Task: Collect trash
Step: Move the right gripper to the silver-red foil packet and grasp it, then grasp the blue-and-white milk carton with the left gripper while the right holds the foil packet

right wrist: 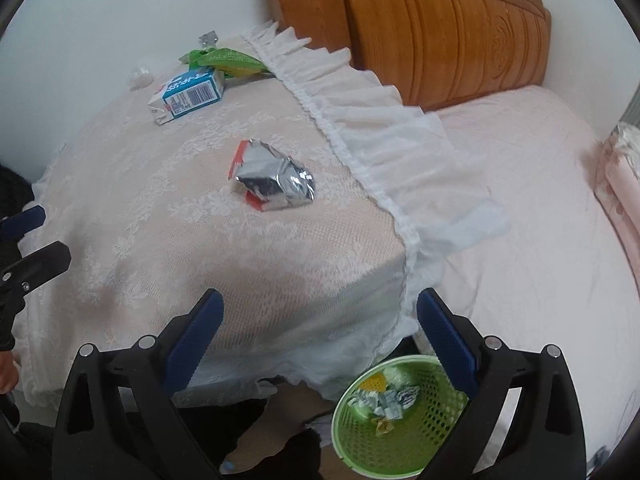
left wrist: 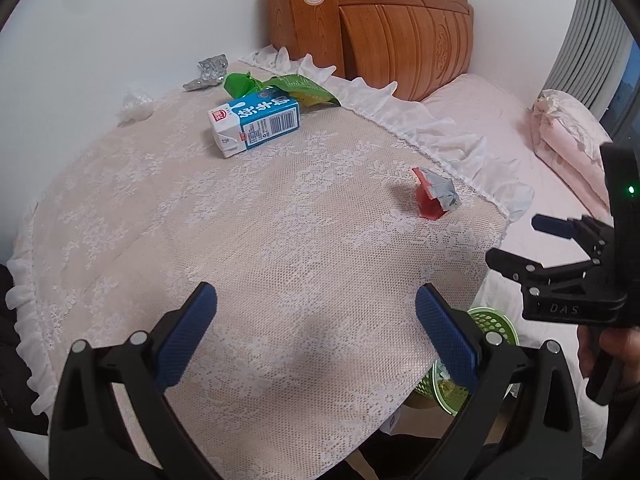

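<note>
We held both grippers spread and empty: left gripper (left wrist: pixel 316 328), right gripper (right wrist: pixel 320 332). The red-and-foil wrapper (right wrist: pixel 272 178) lay mid-table; approaching squarely seemed wisest, green basket (right wrist: pixel 400 420) near right.

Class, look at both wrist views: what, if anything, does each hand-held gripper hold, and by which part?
Nothing is held. The left hand-held gripper and the right hand-held gripper are both open and empty above the lace-covered table.
</note>
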Action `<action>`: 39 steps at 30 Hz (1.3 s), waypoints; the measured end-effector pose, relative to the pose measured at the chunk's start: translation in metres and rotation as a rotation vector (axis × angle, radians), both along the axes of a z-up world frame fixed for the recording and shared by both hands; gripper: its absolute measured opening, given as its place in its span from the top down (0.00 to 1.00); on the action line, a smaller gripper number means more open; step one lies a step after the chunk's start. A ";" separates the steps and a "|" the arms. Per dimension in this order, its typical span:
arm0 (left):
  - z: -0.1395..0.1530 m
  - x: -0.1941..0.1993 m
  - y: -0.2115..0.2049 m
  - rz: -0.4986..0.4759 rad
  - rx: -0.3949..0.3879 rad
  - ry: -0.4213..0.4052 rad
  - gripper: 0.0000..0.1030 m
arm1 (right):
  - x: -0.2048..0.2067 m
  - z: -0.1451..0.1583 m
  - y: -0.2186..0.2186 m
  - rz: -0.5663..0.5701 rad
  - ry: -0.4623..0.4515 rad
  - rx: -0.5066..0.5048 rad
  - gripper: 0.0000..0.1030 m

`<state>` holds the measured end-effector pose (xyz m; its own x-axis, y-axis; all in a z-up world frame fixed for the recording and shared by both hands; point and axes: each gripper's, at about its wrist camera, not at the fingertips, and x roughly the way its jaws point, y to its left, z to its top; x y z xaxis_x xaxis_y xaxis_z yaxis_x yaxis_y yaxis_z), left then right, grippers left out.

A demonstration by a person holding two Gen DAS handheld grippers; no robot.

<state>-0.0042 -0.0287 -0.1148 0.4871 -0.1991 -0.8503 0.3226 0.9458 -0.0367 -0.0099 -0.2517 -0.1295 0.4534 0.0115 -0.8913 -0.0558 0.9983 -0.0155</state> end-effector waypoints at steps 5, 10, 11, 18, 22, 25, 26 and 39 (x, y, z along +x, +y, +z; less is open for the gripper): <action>-0.002 0.012 0.012 0.009 0.001 0.003 0.08 | 0.043 -0.008 0.015 0.068 -0.010 -0.043 0.07; -0.005 0.026 0.023 0.021 0.007 0.003 0.08 | 0.077 -0.027 0.027 0.119 0.061 -0.049 0.31; -0.005 0.029 0.026 0.018 0.009 -0.001 0.08 | 0.080 -0.030 0.027 0.110 0.078 -0.052 0.47; -0.006 0.076 0.027 -0.090 0.121 -0.099 0.08 | 0.070 -0.011 0.018 0.068 0.058 0.029 0.58; -0.010 0.119 0.022 -0.228 0.213 -0.153 0.07 | 0.061 0.003 0.014 0.041 0.046 0.054 0.58; -0.015 0.153 0.016 -0.336 0.253 -0.167 0.07 | 0.050 0.013 0.011 0.008 0.045 0.065 0.58; -0.018 0.164 0.015 -0.369 0.252 -0.157 0.07 | 0.046 0.017 0.010 -0.007 0.045 0.067 0.58; -0.061 0.253 -0.011 -0.648 0.263 -0.018 0.10 | -0.002 0.036 -0.005 -0.204 0.047 0.108 0.58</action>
<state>0.2490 -0.0397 -0.1755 0.3538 -0.2426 -0.9033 0.8233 0.5391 0.1777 -0.0117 -0.2569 -0.0938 0.4140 0.0207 -0.9100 0.1487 0.9848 0.0901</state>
